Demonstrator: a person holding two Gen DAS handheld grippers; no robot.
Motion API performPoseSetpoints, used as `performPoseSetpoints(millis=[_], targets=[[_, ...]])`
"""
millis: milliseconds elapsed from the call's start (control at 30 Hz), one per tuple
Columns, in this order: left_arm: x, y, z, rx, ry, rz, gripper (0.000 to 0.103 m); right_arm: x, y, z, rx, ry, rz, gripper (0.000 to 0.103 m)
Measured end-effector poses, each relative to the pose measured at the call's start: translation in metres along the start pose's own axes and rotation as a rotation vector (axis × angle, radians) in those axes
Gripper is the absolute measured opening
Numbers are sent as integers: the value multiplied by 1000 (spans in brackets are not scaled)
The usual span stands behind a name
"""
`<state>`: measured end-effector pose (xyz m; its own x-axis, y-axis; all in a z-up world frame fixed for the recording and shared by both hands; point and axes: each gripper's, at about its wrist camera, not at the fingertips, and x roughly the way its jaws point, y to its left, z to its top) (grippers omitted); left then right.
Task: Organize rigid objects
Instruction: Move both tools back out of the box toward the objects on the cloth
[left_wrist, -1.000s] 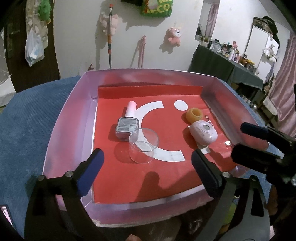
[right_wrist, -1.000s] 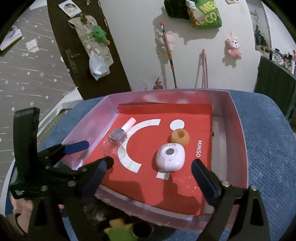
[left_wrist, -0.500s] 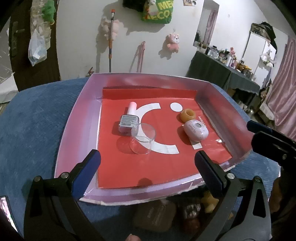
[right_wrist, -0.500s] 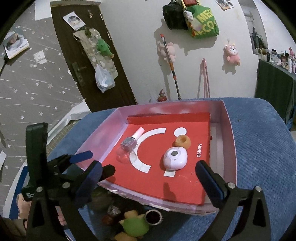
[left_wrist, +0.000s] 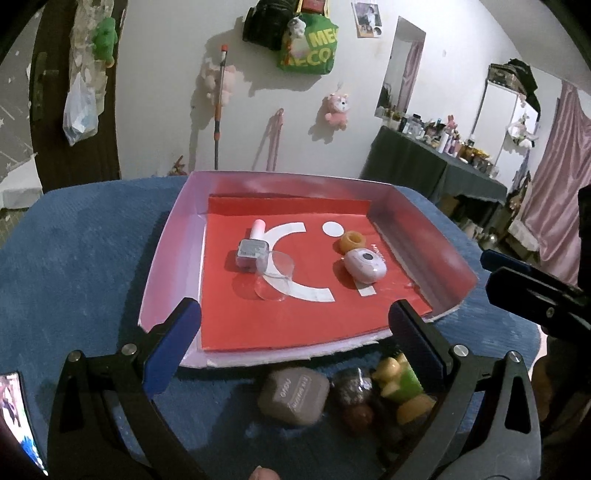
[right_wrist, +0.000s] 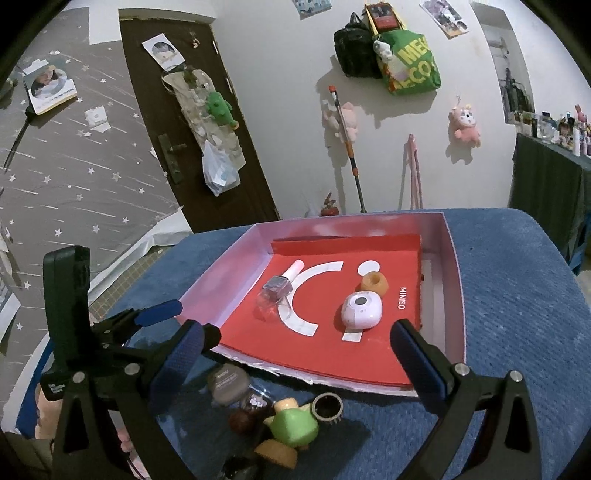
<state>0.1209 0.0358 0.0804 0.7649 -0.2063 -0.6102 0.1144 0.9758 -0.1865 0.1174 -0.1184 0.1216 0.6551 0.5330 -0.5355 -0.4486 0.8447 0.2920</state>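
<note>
A shallow tray (left_wrist: 170, 236) with a red liner lies on a blue cushioned top. In it lie a grey nail polish bottle (left_wrist: 253, 251) with a pink cap, a clear glass (left_wrist: 275, 273) against it, an orange ring (left_wrist: 352, 242) and a white rounded gadget (left_wrist: 365, 264). My left gripper (left_wrist: 293, 332) hangs open and empty above the tray's near edge. The right wrist view shows the tray (right_wrist: 456, 288), bottle (right_wrist: 279, 288), glass (right_wrist: 267, 306), ring (right_wrist: 373, 283) and gadget (right_wrist: 361, 310). My right gripper (right_wrist: 299, 350) is also open and empty, beside the left gripper (right_wrist: 177, 325).
A small pile lies on the blue top in front of the tray: a grey-brown case (left_wrist: 293, 395), a green and yellow toy (left_wrist: 399, 376), dark round bits and a metal ring (right_wrist: 327, 406). A dark cluttered table (left_wrist: 424, 166) stands far right, a door (right_wrist: 192, 147) far left.
Both grippers have drawn back and risen from over the tray. The tray looks smaller and farther off, and the pile in front of it has come into view.
</note>
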Motion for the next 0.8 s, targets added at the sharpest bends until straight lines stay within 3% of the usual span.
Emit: performPoseSetpoints(millis=[433, 800], targets=[[-28, -17, -27, 23, -46, 29, 103, -20, 15, -23, -19, -12, 6, 103], [-38, -23, -48, 21, -46, 37, 103, -38, 35, -48, -99, -47, -39, 103]])
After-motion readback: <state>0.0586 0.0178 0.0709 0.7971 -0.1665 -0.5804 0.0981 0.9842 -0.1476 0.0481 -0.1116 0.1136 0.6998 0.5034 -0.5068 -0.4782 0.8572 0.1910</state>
